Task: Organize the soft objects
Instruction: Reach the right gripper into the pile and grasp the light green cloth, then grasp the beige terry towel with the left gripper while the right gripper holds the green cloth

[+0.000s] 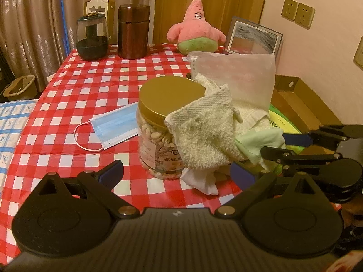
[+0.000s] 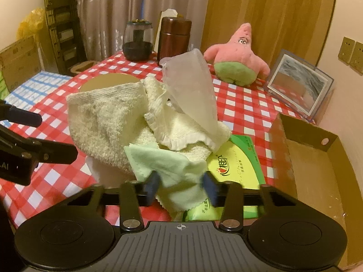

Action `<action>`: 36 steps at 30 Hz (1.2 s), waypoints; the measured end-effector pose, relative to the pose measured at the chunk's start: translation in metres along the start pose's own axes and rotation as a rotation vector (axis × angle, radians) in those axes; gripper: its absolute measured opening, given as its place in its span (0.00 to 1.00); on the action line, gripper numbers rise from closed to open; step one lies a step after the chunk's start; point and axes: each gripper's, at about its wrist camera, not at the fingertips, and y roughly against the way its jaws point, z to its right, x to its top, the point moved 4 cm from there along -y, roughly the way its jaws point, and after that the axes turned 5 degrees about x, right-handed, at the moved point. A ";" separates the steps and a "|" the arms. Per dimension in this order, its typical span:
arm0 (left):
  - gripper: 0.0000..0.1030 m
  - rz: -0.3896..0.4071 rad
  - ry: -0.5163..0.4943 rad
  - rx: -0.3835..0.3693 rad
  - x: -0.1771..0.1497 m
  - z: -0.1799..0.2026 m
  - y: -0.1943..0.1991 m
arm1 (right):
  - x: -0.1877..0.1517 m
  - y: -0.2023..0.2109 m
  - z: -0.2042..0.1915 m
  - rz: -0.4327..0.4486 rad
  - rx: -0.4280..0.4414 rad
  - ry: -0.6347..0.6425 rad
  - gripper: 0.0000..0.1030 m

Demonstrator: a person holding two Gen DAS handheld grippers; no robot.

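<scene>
A heap of soft things leans on a gold-lidded nut jar (image 1: 172, 95): a cream towel (image 1: 204, 131) (image 2: 106, 122), a pale green cloth (image 1: 258, 142) (image 2: 172, 165) and a white rag (image 1: 199, 181). A floppy translucent sheet (image 2: 190, 86) stands up behind them. My right gripper (image 2: 181, 185) has a corner of the green cloth between its blue pads; the cloth hangs loose and unpinched. My left gripper (image 1: 177, 173) stands wide open just in front of the jar, holding nothing. A blue face mask (image 1: 115, 127) lies flat left of the jar. A pink star plush (image 1: 197, 29) (image 2: 238, 63) sits at the table's back.
Under the heap lies a green tissue packet (image 2: 236, 165). An open cardboard box (image 2: 317, 158) is at the right against the wall, with a photo frame (image 2: 299, 86) behind it. A dark glass jar (image 1: 91, 38) and a brown canister (image 1: 133, 31) stand at the back left.
</scene>
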 end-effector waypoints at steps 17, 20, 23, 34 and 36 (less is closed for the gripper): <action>0.91 0.047 -0.067 -0.041 0.013 0.028 0.005 | 0.005 0.071 0.023 0.128 -0.093 -0.119 0.00; 0.90 0.035 -0.076 -0.050 0.012 0.037 -0.002 | 0.007 0.083 0.034 0.155 -0.127 -0.146 0.00; 0.86 0.020 -0.063 -0.068 0.012 0.046 -0.010 | 0.006 0.089 0.043 0.159 -0.142 -0.164 0.00; 0.80 0.026 -0.013 -0.082 0.020 0.077 -0.039 | -0.006 0.085 0.066 0.146 -0.170 -0.210 0.00; 0.74 0.021 -0.006 -0.070 0.022 0.079 -0.046 | -0.008 0.085 0.070 0.142 -0.176 -0.219 0.00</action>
